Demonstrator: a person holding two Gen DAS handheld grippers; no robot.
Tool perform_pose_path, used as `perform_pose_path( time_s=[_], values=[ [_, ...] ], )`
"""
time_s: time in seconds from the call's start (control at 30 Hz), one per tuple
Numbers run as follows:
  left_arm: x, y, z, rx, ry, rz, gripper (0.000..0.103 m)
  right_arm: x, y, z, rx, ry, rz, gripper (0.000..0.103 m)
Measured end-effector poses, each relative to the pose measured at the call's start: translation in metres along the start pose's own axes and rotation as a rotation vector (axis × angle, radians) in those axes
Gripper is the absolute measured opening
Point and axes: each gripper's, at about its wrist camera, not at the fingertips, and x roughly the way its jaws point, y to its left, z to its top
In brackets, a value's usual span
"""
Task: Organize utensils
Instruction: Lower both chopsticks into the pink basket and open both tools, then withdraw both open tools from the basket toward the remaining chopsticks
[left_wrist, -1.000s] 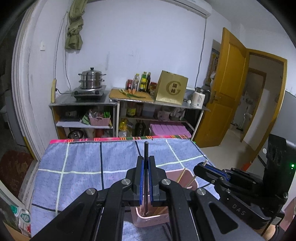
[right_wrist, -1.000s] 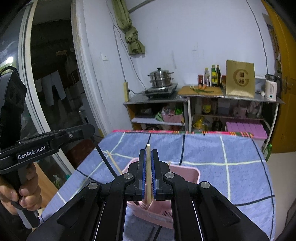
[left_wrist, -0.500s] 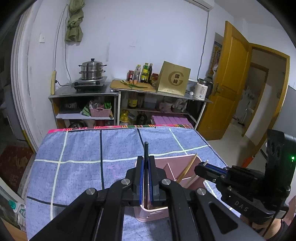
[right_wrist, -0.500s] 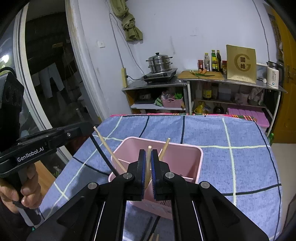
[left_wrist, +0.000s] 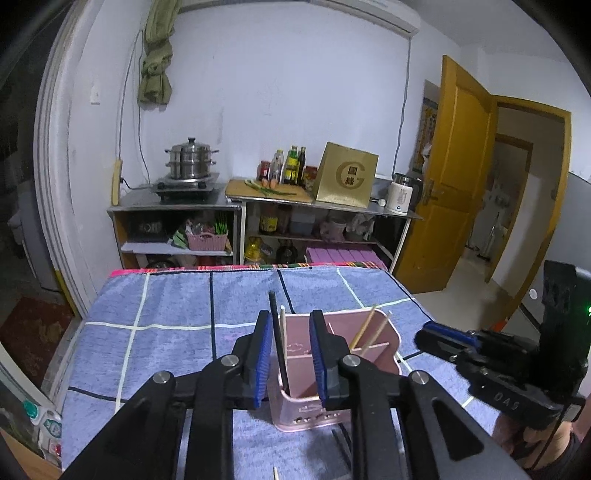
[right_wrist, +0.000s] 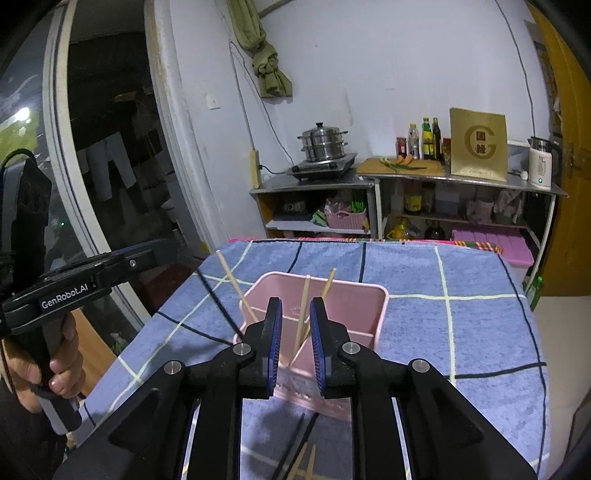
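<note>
A pink divided holder (left_wrist: 310, 415) stands on the blue checked cloth. My left gripper (left_wrist: 290, 314) is over its near left compartment, its jaws opening. A black utensil handle (left_wrist: 274, 317) and a wooden chopstick (left_wrist: 283, 328) stand loose between the pads. Two more chopsticks (left_wrist: 364, 326) lean in the right compartment. My right gripper (right_wrist: 295, 301) is over the same holder (right_wrist: 351, 283), jaws also opening, and a wooden chopstick (right_wrist: 304, 302) rests free between them inside the holder. The right gripper (left_wrist: 443, 338) also shows in the left wrist view.
Loose chopsticks (right_wrist: 306, 465) lie on the cloth (right_wrist: 461, 332) in front of the holder. A hand (right_wrist: 55, 365) holds the left gripper's handle at the left. Shelves with a steel pot (left_wrist: 190, 162) and bottles stand beyond the table; a yellow door (left_wrist: 454, 177) is right.
Both grippers have come forward and down over the holder. Each was shut on a stick and now has its jaws apart. The black utensil and the chopstick now stand in the holder.
</note>
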Motion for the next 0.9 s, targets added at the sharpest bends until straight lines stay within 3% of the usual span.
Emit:
perform_pose_path(
  time_s=[0.37,0.9],
  values=[
    [-0.057,-0.02,-0.057,0.032,-0.069,-0.018,0.02,-0.06,0.0,-0.039,-0.004,-0.045,-0.01,0.019],
    [-0.095,-0.037,-0.147,0.029,-0.003,-0.051,0.02,-0.106,-0.009,-0.111,0.027,-0.011,-0.075,0.019]
  ],
)
